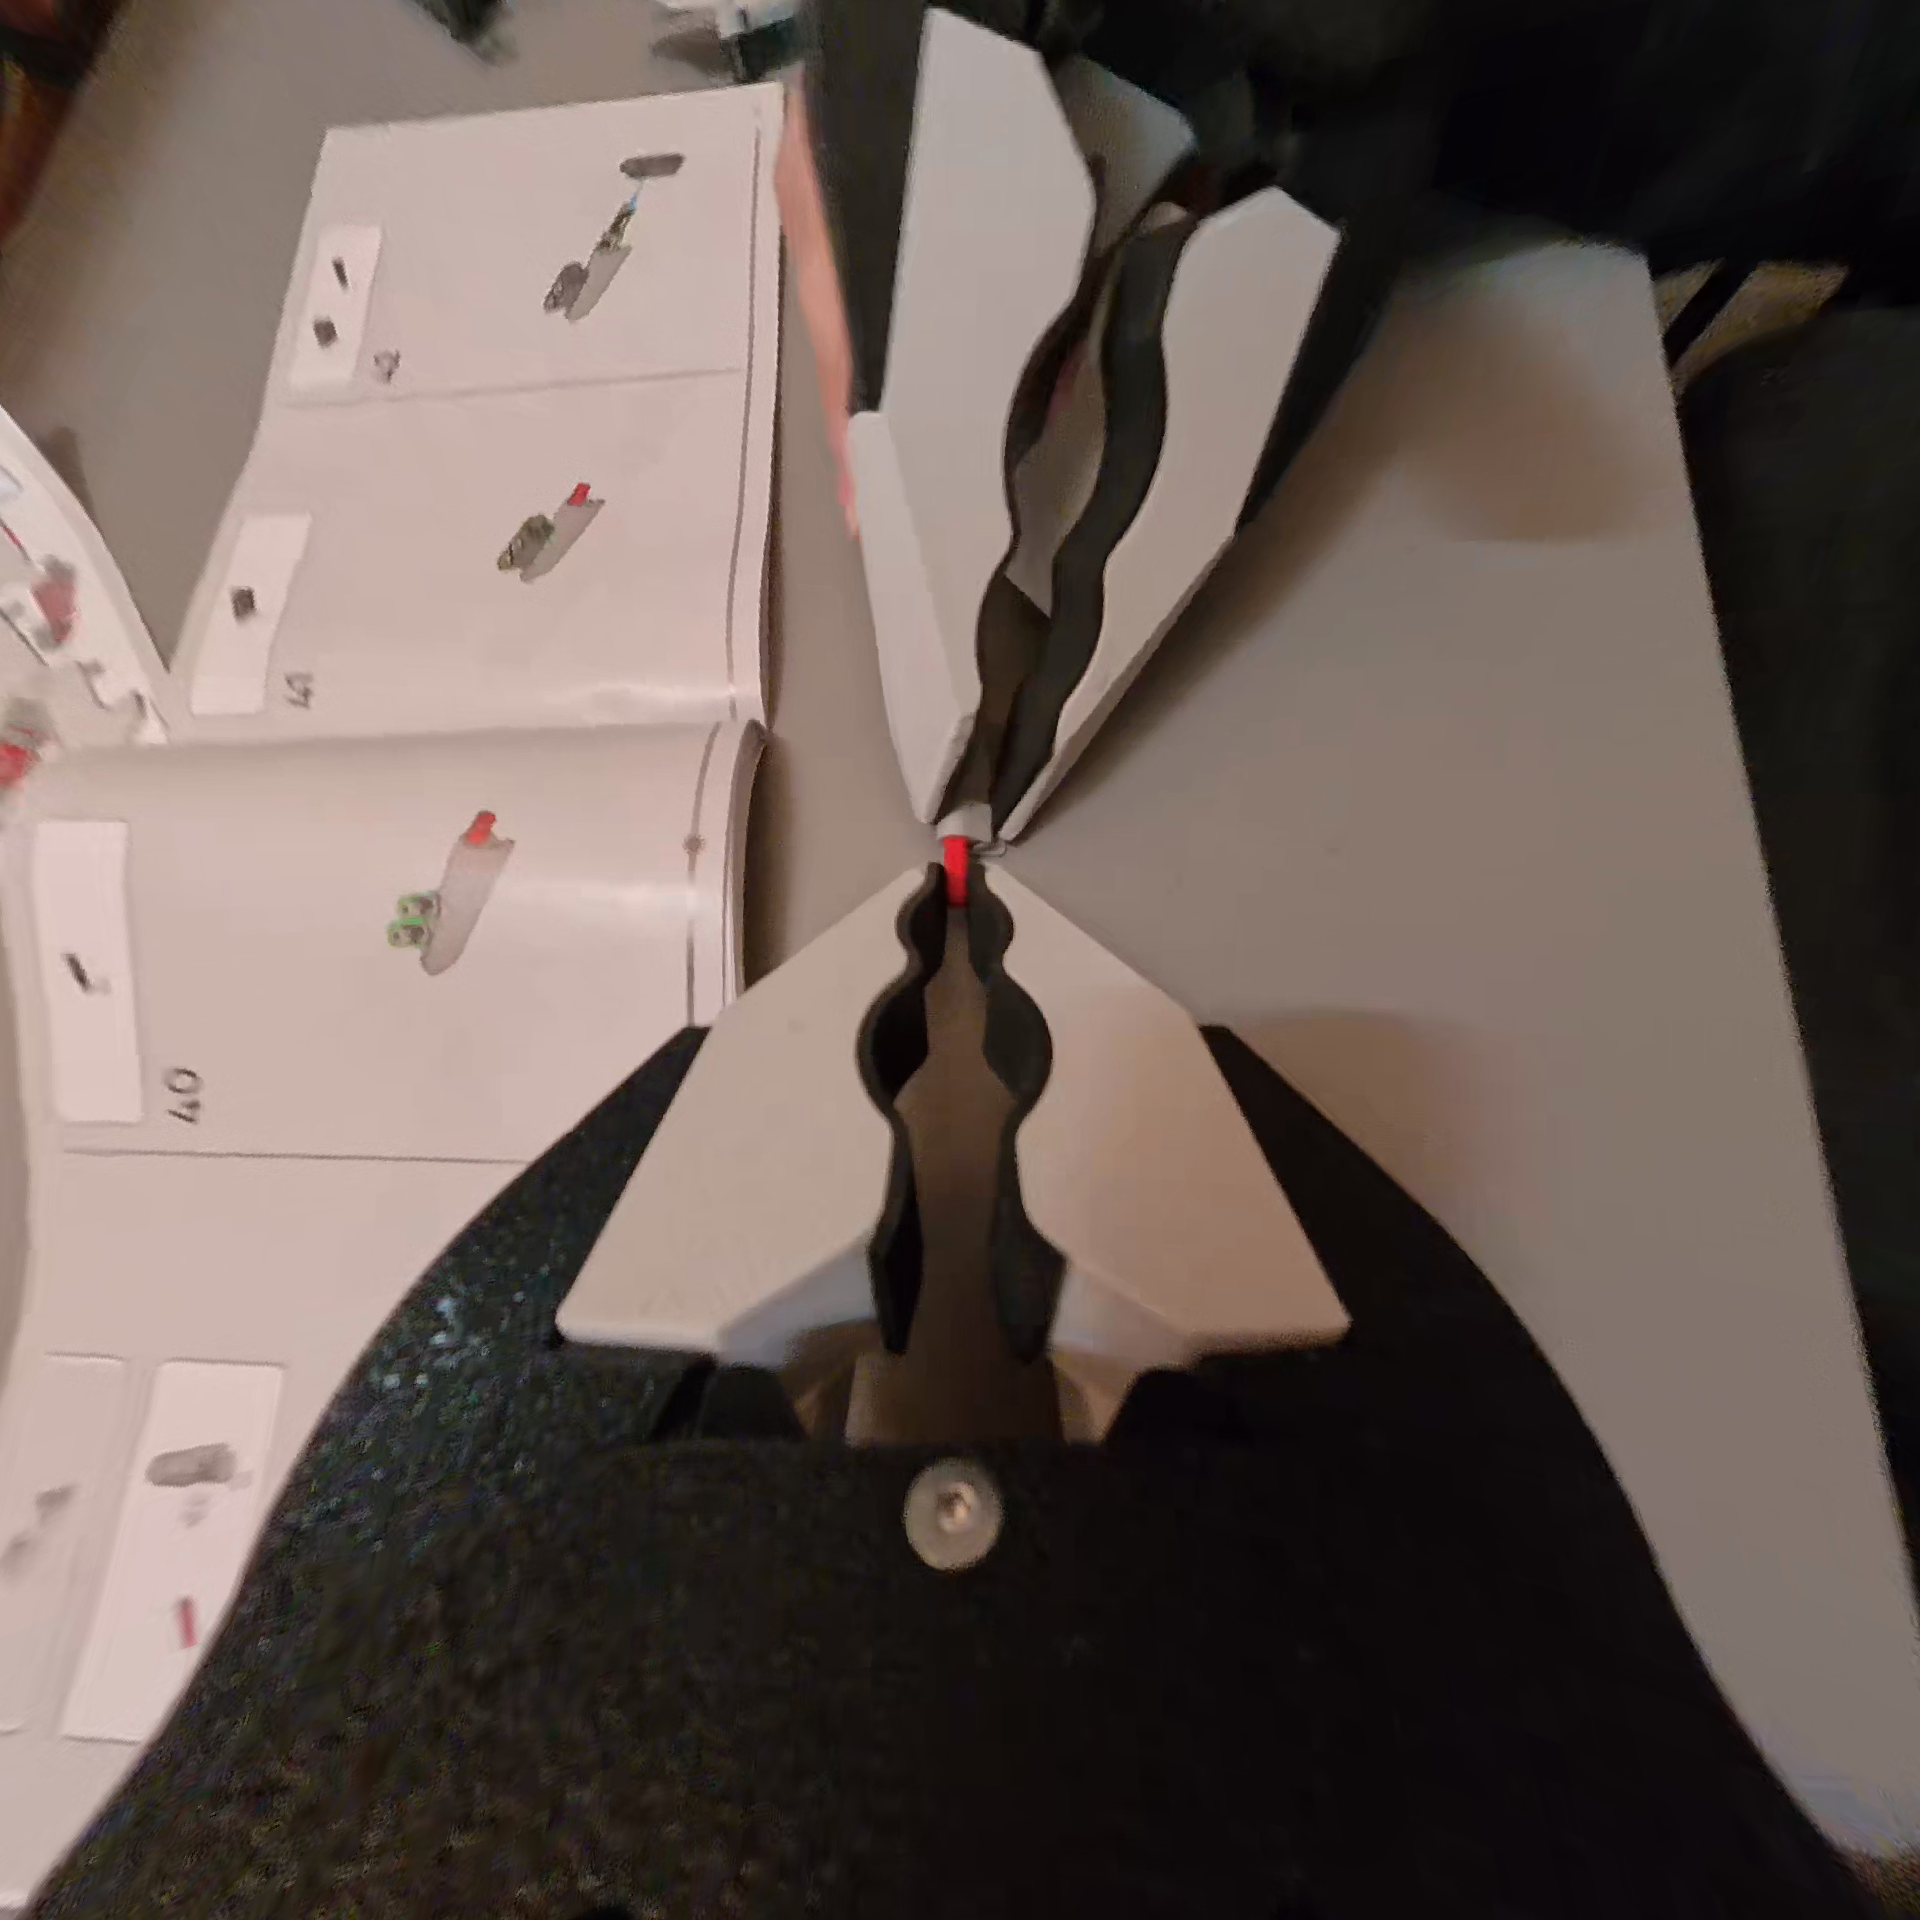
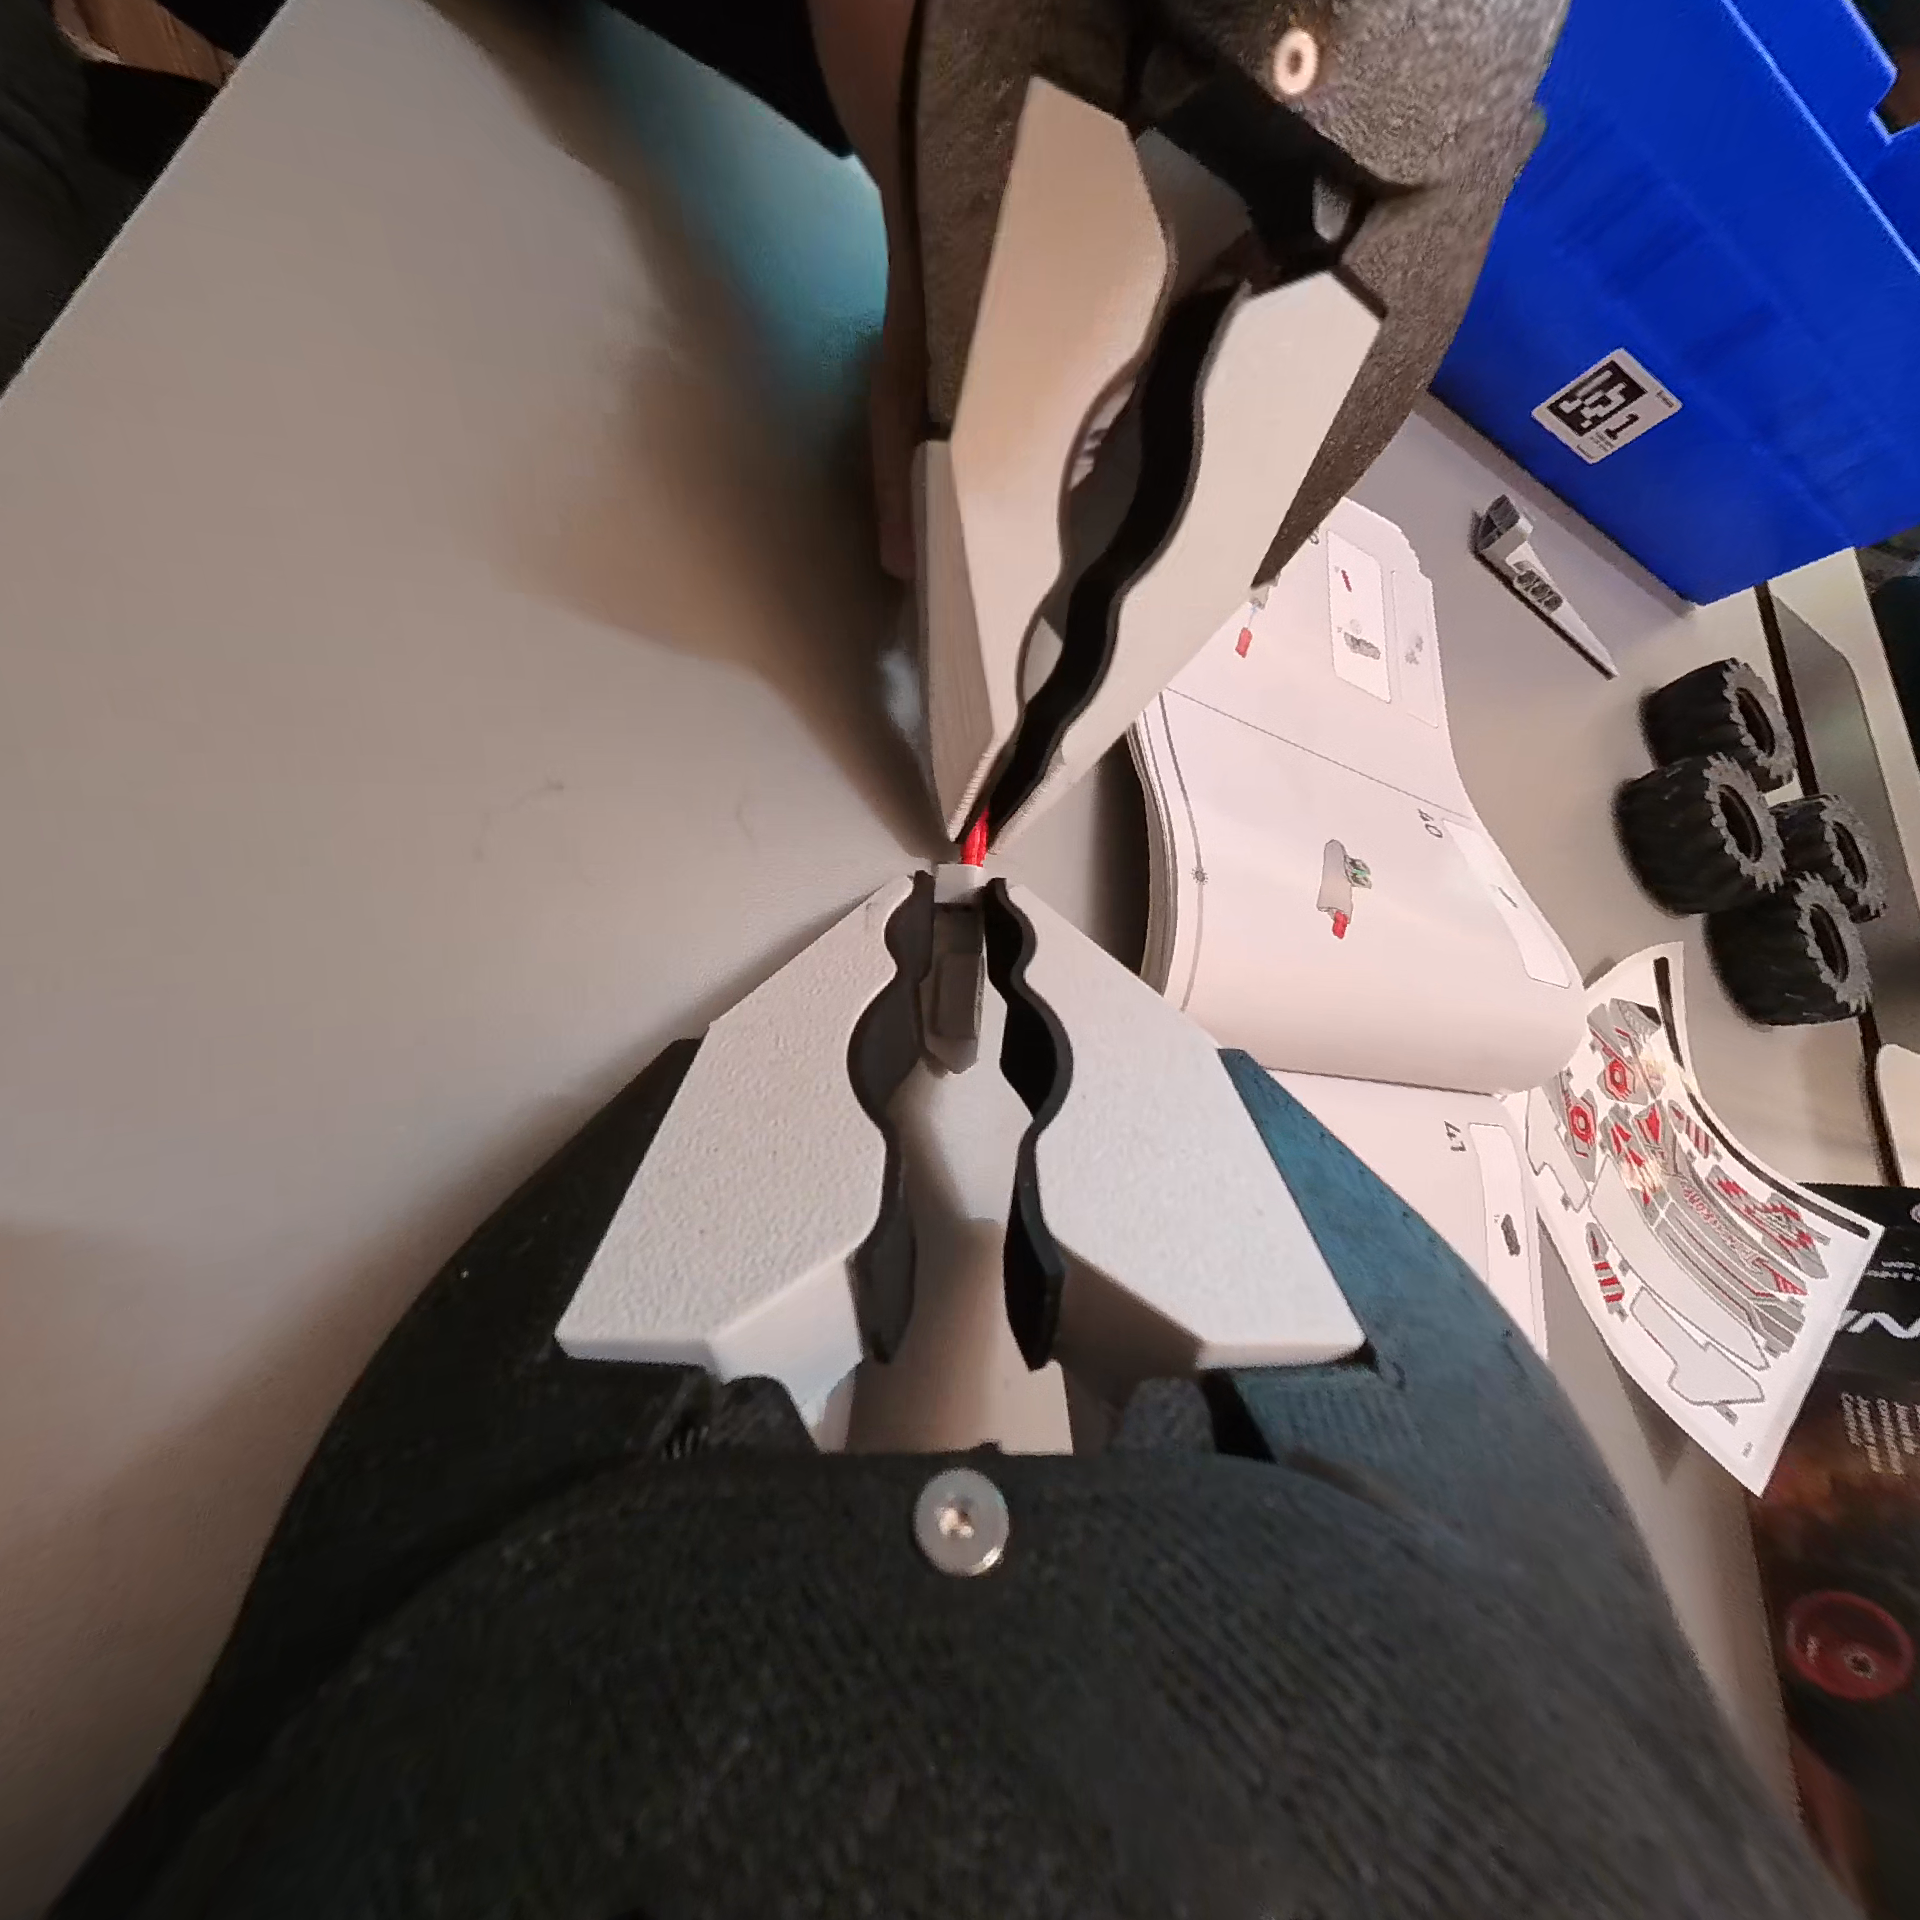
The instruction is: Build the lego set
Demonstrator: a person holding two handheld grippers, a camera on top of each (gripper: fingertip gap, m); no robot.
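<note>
Red pin (image 1: 954, 868): pinched in left tongs (image 1: 956, 883), tip-to-tip with right tongs (image 2: 951, 883) clamping grey piece (image 2: 954, 977); axes collinear.

Two close wrist views, facing each other over one table (image 1: 1455, 831).

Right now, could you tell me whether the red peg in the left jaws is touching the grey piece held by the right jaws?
Touching. In the left wrist view the red peg meets the grey piece with no gap between them.
</note>
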